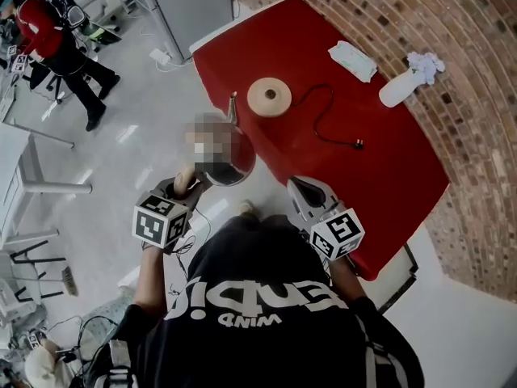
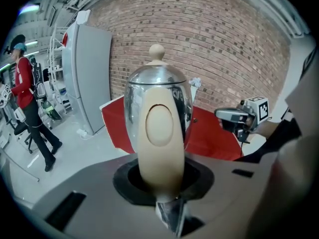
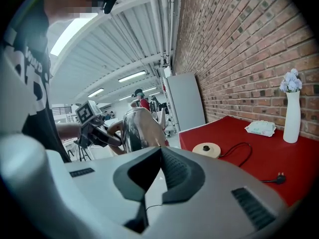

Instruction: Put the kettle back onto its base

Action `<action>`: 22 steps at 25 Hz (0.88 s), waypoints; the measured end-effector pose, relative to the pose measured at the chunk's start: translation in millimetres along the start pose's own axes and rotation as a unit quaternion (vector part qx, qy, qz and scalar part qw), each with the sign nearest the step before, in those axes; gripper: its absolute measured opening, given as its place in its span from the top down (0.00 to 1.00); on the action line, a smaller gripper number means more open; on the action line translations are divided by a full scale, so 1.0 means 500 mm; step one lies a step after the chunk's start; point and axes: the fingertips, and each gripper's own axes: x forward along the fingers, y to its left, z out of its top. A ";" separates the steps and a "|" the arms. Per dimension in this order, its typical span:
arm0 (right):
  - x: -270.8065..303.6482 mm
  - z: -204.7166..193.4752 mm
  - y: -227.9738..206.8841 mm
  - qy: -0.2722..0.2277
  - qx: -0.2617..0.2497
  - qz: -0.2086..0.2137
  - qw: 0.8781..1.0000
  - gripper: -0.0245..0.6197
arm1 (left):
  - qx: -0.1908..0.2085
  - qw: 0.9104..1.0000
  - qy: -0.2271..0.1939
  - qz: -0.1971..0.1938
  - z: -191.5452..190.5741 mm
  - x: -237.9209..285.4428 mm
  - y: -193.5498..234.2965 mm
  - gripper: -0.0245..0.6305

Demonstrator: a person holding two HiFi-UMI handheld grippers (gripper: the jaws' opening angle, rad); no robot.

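Head view: the left gripper (image 1: 192, 183) is carrying the kettle (image 1: 236, 166) over the floor, just beside the near edge of the table (image 1: 388, 176). The base (image 1: 269, 97) is sitting on the table, well apart from the kettle, with its cord (image 1: 320, 120) trailing to the right. The right gripper (image 1: 309, 194) is hovering at the table edge.

Left gripper view: the jaws are clamping the cream handle (image 2: 160, 133). The kettle is standing upright, lid on.

Right gripper view: the jaws are meeting at their tips, with nothing between them. The kettle is showing to the left and the base ahead on the table.
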 end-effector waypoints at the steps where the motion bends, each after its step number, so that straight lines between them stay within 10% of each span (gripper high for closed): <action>1: 0.001 0.001 -0.006 0.000 0.000 -0.003 1.000 0.93 | 0.002 1.000 0.000 -0.002 0.004 0.004 0.002 0.85; 22: 0.027 0.037 -0.111 -0.002 -0.004 0.011 1.000 0.93 | 0.006 1.000 -0.001 0.004 0.090 0.077 0.002 0.85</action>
